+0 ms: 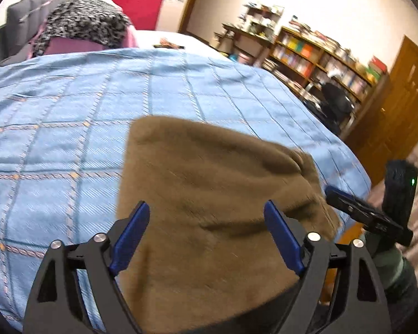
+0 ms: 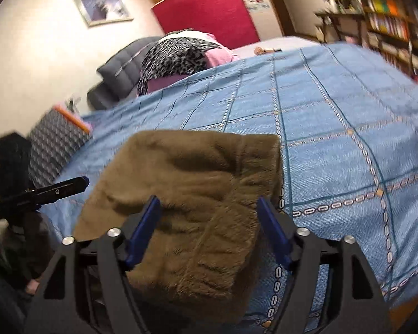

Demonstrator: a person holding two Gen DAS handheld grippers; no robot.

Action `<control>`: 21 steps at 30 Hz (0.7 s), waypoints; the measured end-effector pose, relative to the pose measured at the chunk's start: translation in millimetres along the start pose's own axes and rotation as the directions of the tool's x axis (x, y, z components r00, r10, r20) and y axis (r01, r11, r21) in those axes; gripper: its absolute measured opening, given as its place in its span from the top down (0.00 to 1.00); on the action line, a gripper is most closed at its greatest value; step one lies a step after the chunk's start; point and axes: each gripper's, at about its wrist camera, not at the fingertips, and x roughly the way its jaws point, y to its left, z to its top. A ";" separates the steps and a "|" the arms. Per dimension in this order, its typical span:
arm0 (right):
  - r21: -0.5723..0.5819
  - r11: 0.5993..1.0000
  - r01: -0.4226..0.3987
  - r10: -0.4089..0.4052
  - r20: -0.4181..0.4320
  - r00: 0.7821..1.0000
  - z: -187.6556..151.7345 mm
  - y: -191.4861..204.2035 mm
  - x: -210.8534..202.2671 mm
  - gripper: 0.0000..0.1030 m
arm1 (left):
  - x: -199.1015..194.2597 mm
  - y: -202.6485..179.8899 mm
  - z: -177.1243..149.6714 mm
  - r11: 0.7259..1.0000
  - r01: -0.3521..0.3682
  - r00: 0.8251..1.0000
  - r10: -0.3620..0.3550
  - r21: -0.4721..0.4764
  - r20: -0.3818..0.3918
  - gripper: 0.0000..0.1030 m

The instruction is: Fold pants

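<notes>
A blue checked bedspread (image 1: pixel 69 139) is filling most of both views, spreading from the lower left to the right edge of the frame in the left wrist view and curving away toward the upper right in the right wrist view (image 2: pixel 348 139). On it, the brown fleecy pants (image 1: pixel 203 208) are lying folded into a compact bundle in the lower centre of the frame, near the bed's near edge; in the right wrist view the pants (image 2: pixel 197 194) are showing rumpled layers and a straight far edge.

At the upper right of the left wrist view a bookshelf (image 1: pixel 320 53) is standing against the wall, blurred, with a wooden door (image 1: pixel 404 103) beside it at the right edge. A red panel (image 2: pixel 209 8) is hanging on the far wall at the top centre of the right wrist view, and a framed picture (image 2: pixel 103 8) is sitting at the upper left. A leopard-print cloth (image 2: pixel 175 55) is lying over pink fabric at the far end of the bed.

The left gripper (image 1: pixel 206 220) is hovering over the pants at the bottom centre, its blue fingers spread wide apart and gripping nothing. The right gripper (image 2: pixel 209 217) is doing likewise, jaws parted, with the bundle lying between and beneath the fingers; whether the pads are touching the cloth cannot be told.
</notes>
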 end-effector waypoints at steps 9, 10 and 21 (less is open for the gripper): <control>0.169 0.986 0.007 0.003 -0.062 0.998 0.4 -30.9 19.4 0.21 | 29.7 55.2 21.9 0.987 -0.020 0.998 0.011 -0.161 -0.055 0.17; 0.173 0.985 0.003 0.009 -0.067 0.998 -0.8 -31.4 21.0 0.21 | 34.9 59.8 23.8 0.985 -0.014 0.998 0.001 -0.173 -0.070 0.17; 0.252 0.967 -0.038 0.067 -0.107 0.992 -5.5 -48.2 34.0 0.08 | 67.5 76.1 18.0 0.979 0.031 0.982 -0.067 -0.201 -0.175 0.17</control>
